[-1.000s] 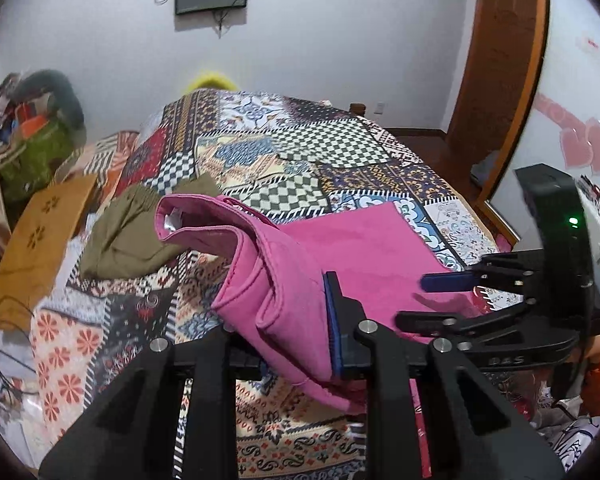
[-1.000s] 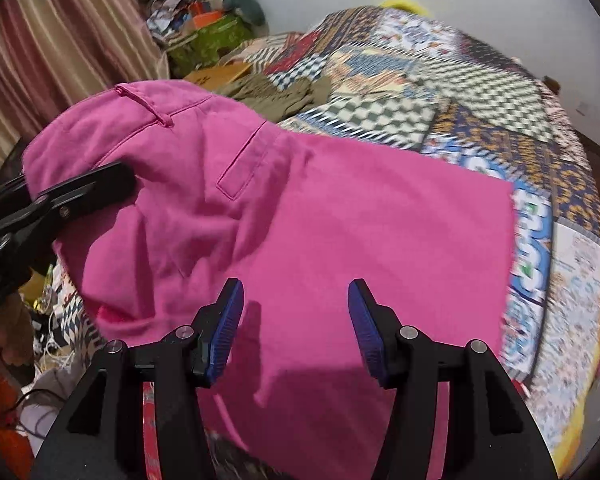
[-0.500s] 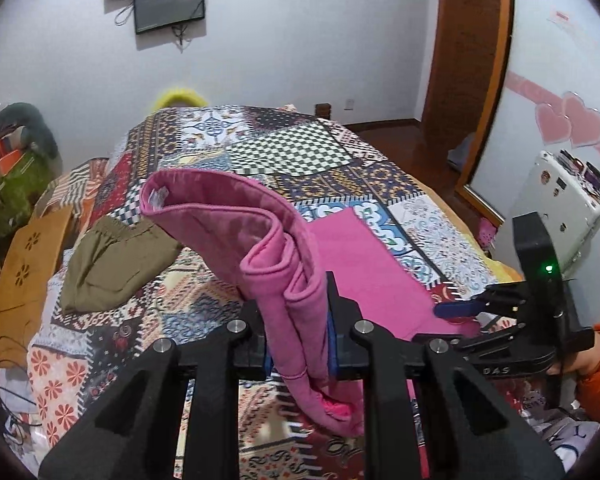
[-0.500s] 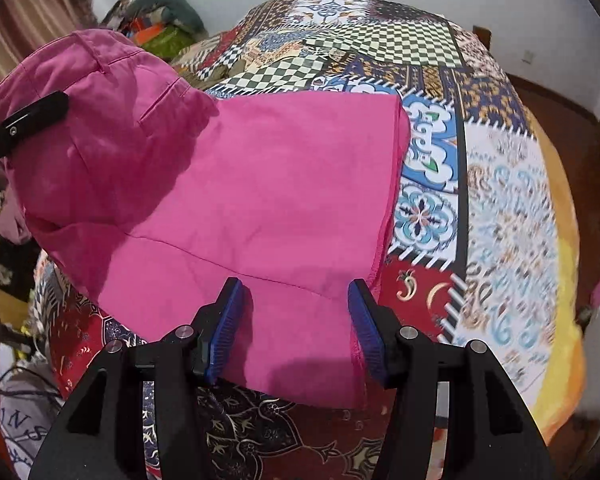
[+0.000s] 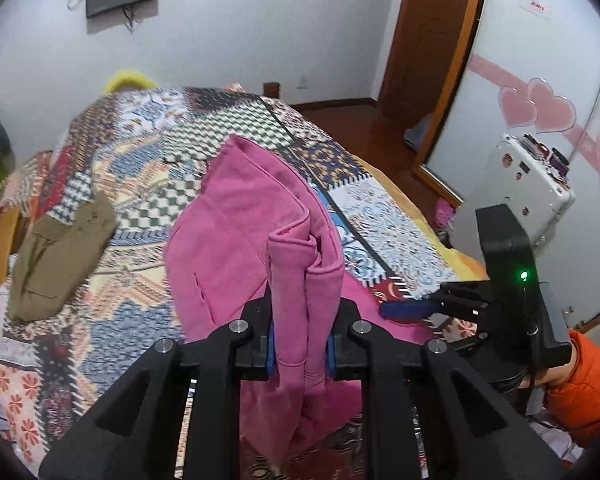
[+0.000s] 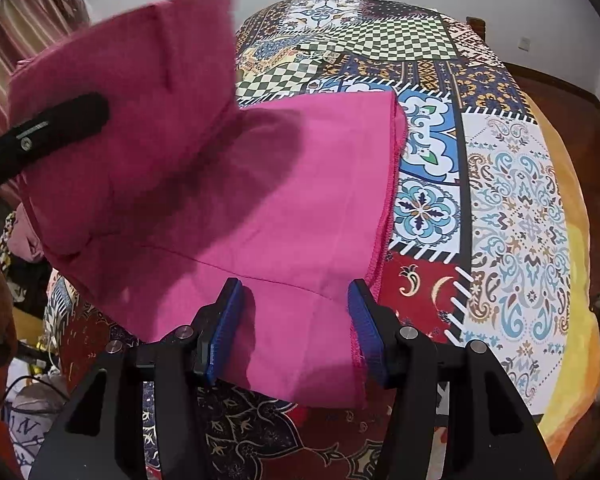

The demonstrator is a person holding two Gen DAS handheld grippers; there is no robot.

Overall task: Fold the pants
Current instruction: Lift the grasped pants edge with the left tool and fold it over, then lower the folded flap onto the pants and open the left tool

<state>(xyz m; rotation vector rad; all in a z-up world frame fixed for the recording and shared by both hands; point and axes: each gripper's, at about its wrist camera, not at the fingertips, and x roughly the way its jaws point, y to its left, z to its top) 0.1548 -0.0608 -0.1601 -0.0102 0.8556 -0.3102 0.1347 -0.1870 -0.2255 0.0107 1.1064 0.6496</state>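
The pink pants (image 5: 236, 216) are laid on the patchwork bedspread (image 6: 516, 208), long axis running left to right. A bunched upper portion is clamped in the left gripper (image 5: 300, 344), carried farther right than before. The right gripper (image 6: 296, 328) is held half-open over the hem, gripping nothing.

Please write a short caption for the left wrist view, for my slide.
Left gripper shut on a bunched fold of pink pants, lifted above the patchwork bedspread.

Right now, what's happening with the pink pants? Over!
Left gripper shut on pink pants, lifted. Right gripper open over flat leg. Olive garment lies aside, not blocking.
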